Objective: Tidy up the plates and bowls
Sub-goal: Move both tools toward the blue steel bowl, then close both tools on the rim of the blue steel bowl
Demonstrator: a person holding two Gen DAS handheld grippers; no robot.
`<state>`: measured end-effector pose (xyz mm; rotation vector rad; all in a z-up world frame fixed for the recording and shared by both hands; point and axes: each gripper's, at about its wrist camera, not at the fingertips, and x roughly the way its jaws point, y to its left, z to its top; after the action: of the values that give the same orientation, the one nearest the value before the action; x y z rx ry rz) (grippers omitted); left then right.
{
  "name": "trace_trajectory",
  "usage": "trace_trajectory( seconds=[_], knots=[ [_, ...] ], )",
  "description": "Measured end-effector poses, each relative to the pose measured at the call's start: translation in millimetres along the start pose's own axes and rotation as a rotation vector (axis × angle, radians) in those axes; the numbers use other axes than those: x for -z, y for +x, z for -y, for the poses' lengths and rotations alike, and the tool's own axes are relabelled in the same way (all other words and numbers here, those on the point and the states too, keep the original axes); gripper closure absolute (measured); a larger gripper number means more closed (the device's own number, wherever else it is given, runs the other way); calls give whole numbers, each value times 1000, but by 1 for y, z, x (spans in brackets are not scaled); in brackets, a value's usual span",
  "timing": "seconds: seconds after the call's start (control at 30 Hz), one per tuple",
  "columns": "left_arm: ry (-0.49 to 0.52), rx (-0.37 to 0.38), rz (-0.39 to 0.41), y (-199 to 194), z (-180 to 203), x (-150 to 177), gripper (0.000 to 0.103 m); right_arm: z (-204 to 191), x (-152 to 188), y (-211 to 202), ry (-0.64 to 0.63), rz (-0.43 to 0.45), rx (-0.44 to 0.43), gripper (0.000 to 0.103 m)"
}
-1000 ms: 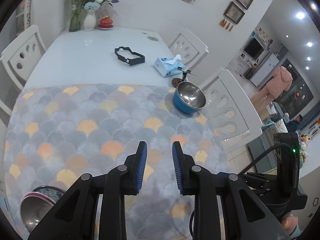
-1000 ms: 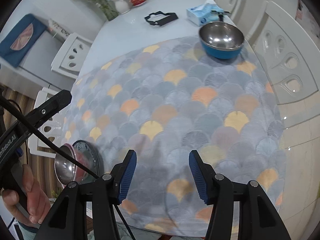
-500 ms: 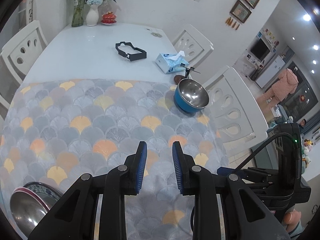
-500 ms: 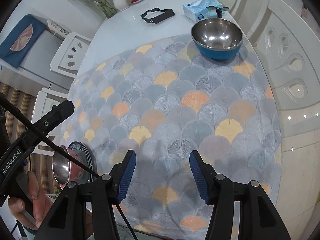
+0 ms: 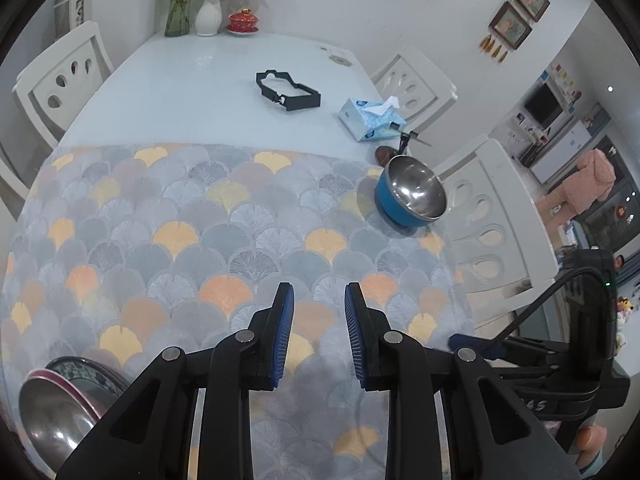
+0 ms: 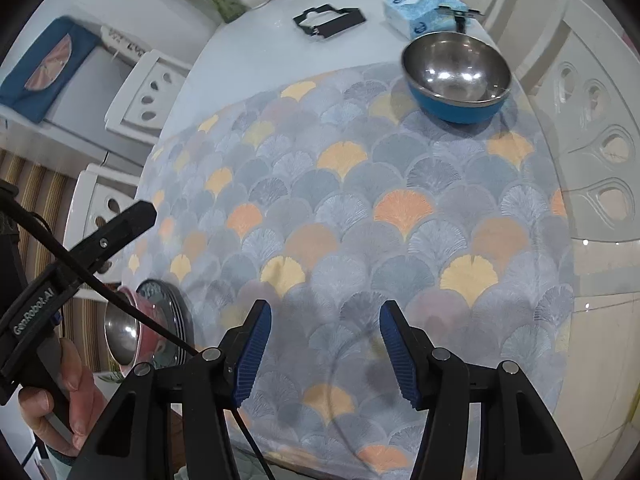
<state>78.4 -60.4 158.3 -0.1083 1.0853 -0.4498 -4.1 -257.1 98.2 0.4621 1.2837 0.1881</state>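
A blue bowl with a steel inside [image 5: 412,198] [image 6: 458,76] stands on the far right of the fan-patterned cloth [image 5: 224,232] [image 6: 380,208]. A pink bowl with a steel inside [image 5: 56,416] [image 6: 122,330] sits on a stack of dark patterned plates [image 5: 90,374] [image 6: 166,312] at the near left edge. My left gripper [image 5: 319,334] is open and empty above the near cloth. My right gripper [image 6: 326,354] is open wider and empty, also above the near cloth, far from the blue bowl.
Beyond the cloth on the white table lie a black frame-like part [image 5: 288,92], a tissue box [image 5: 370,118], a vase [image 5: 208,14] and a red lidded cup [image 5: 243,22]. White chairs [image 5: 492,216] stand around the table. A person in pink [image 5: 584,186] stands far right.
Both grippers have drawn back and risen a little, so more of the table shows. The pink bowl and plates come further into the left wrist view. The jaws' openings are unchanged.
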Motion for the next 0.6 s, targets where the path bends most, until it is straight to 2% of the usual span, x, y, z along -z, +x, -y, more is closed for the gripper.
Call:
trace_trajectory(
  seconds=[0.07,0.2,0.27,0.33,0.6],
  knots=[
    [1,13,-8,5,3,-6,79,13,-4,-3,39,13,-10,48],
    [8,19,-26,17,12,-21,72,42,-13,-12,127,58,-5,48],
    [15,9,-41,27,17,-30,61,58,-20,-18,176,86,-2,48],
    [20,11,-44,37,22,-42,56,74,-30,-23,218,117,9,48],
    [66,93,-76,97,58,-96,56,123,-84,-26,312,194,70,48]
  ],
)
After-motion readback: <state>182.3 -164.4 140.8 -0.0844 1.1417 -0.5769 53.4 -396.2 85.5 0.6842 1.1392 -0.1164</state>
